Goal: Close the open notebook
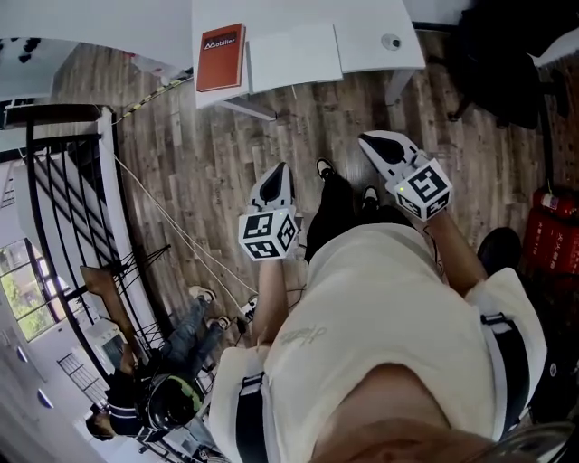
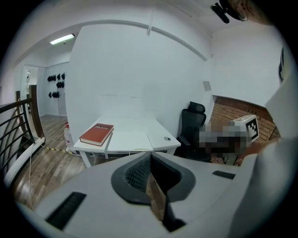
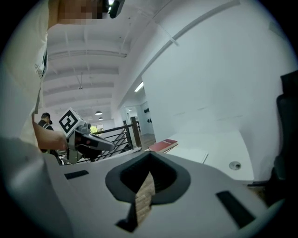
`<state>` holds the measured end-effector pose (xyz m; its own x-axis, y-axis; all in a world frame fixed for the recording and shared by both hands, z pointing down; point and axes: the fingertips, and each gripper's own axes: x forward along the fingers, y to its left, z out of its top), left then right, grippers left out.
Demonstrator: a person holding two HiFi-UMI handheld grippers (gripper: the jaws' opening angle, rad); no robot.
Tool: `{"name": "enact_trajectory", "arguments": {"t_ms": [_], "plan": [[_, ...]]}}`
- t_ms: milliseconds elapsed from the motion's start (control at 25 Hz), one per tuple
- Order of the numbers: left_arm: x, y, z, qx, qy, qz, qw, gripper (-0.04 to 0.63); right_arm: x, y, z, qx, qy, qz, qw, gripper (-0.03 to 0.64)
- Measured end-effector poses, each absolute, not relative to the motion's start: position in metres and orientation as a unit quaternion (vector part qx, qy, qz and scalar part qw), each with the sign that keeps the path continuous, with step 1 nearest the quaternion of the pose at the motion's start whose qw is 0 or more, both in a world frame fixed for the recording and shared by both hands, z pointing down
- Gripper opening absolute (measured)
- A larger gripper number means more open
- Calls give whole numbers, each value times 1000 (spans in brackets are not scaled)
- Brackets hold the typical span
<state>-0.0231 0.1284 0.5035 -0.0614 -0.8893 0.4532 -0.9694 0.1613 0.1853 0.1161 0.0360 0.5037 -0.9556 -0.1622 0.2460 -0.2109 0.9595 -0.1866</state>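
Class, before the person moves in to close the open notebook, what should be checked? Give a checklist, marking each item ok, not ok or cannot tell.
1. The open notebook lies flat on the white table: ok.
2. Nothing lies on its pages; the red book is beside it: ok.
3. The left gripper is empty, jaws shut: ok.
4. The right gripper is empty, jaws shut: ok.
5. Grippers within reach of the notebook: not ok, both hang over the floor, short of the table.
6. Where its spine runs: cannot tell.
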Motion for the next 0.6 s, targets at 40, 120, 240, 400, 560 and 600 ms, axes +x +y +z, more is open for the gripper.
{"name": "enact_trajectory", "arguments": {"t_ms": [40,120,240,400,560,600], "plan": [[-26,121,505,645,-721,88,237,17,113,33,505,98,-983,99,121,3],[-32,103,503,654,-716,90,229,17,104,26,504,100,-983,92,127,3],[-47,77,496,663,-711,78,221,17,83,10,498,98,-984,77,130,3],[-70,60,496,670,-704,78,222,17,51,-11,487,101,-984,61,130,3],[-107,52,500,665,-707,87,225,17,16,-18,480,93,-985,48,135,3],[-116,50,502,663,-708,83,227,17,8,-18,481,88,-985,45,139,3]]}}
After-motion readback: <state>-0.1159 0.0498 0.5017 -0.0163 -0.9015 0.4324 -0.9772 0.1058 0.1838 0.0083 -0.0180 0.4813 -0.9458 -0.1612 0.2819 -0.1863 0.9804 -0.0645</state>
